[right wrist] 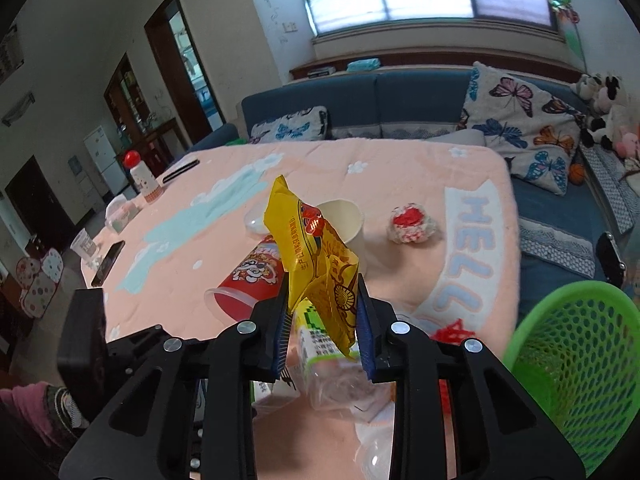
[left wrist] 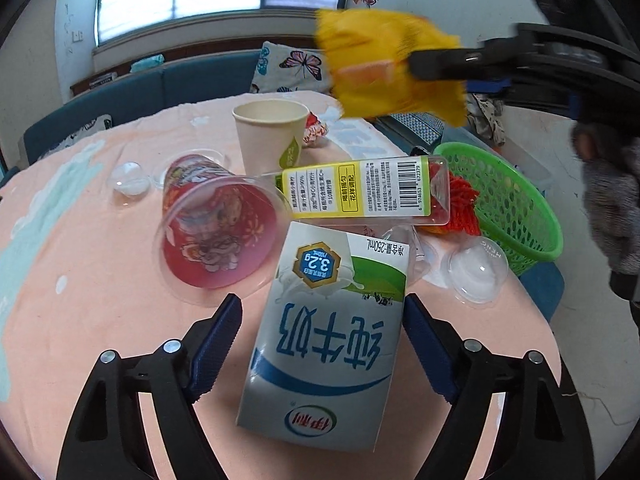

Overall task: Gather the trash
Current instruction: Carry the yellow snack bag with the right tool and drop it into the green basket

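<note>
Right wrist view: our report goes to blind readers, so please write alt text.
The right gripper pinches a crinkled yellow snack wrapper above a pink tablecloth strewn with cups and wrappers. A green mesh plastic basket sits at lower right.
</note>
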Available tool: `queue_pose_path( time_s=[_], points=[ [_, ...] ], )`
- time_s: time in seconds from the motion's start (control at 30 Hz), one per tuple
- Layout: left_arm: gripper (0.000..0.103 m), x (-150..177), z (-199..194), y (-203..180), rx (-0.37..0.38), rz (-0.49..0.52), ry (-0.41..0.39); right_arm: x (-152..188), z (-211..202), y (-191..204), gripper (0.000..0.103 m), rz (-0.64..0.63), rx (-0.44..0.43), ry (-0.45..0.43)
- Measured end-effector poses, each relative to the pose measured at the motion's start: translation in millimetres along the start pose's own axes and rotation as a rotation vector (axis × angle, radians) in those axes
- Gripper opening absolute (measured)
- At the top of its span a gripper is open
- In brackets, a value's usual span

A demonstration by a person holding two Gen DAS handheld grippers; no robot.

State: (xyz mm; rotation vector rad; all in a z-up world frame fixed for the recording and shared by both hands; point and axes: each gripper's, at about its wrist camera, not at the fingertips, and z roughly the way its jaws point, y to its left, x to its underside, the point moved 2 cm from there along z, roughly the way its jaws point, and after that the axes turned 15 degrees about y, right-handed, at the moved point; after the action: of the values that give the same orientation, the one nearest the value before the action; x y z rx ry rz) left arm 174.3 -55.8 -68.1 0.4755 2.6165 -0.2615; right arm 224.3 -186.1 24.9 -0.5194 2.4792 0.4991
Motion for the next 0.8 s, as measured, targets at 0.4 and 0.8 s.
queue_pose_path(
  time_s=[0.4, 0.8],
  points=[
    [0.067, -1, 2, -9, -0.007, 0.027, 0.002, 50, -48, -63, 0.029, 0.167, 0.155, -0.039],
    [0.067, 3, -56, -32, 0.046, 0.085, -0.091, 104, -53, -131, 0.033, 0.345, 0.288, 0.006]
  ],
)
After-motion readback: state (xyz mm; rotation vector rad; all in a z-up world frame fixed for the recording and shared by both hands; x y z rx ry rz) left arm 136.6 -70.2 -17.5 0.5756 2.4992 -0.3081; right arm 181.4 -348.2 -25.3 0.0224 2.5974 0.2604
